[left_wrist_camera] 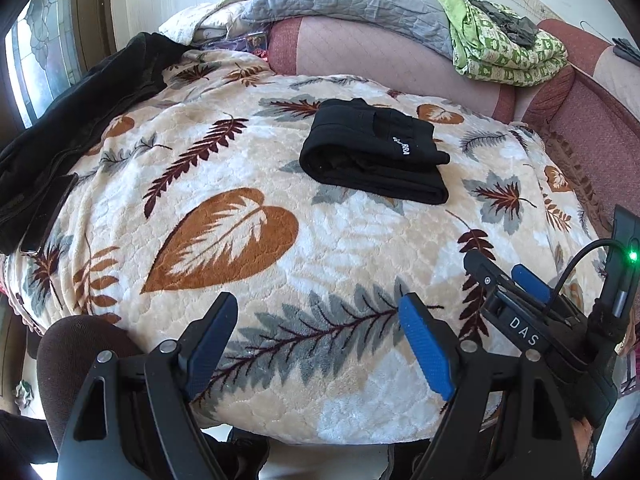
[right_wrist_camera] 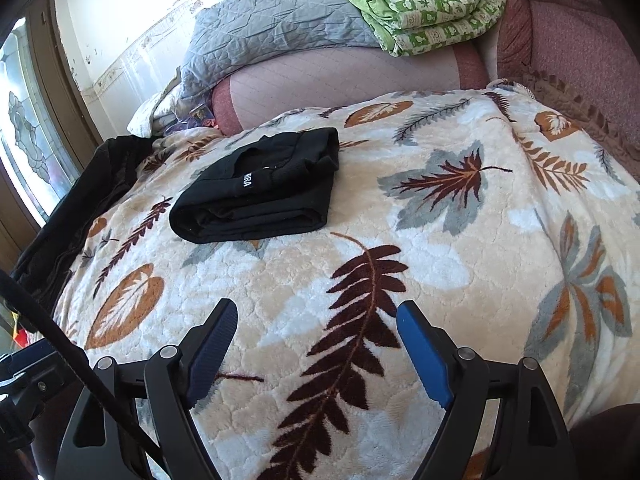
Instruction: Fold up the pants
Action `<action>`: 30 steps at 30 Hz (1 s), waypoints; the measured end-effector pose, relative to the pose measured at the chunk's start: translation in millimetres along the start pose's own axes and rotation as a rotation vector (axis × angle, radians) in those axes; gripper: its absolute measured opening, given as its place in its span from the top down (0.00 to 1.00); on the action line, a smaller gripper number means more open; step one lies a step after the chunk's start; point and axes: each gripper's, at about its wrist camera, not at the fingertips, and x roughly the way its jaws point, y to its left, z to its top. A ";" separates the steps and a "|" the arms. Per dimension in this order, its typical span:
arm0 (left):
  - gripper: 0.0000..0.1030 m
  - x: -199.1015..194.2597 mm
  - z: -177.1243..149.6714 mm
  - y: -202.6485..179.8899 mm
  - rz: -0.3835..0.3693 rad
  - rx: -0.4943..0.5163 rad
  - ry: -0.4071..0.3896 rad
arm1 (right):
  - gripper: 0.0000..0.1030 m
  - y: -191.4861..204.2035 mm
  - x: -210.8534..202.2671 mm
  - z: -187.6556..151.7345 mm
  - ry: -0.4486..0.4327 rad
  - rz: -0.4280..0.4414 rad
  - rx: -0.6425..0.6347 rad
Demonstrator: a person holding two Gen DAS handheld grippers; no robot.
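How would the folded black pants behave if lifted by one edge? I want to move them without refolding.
The black pants look like soft, thick fabric, so the layers would probably sag and unfold. The plush leaf-print blanket beneath likely grips, so pushing may bunch them rather than slide them.

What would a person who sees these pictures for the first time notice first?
The eye goes first to the black folded pants with a small white label, lying alone in the middle of the cream plush blanket with big brown and grey leaves. Next come the two pairs of blue-padded tongs, left and right, both open and empty above the blanket's near edge. At the back, a green patterned quilt lies on a grey quilted cover.
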 end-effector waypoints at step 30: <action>0.20 28.5 3.3 -0.5 0.082 0.052 0.042 | 0.16 -1.5 15.1 -4.4 0.016 -0.084 -0.021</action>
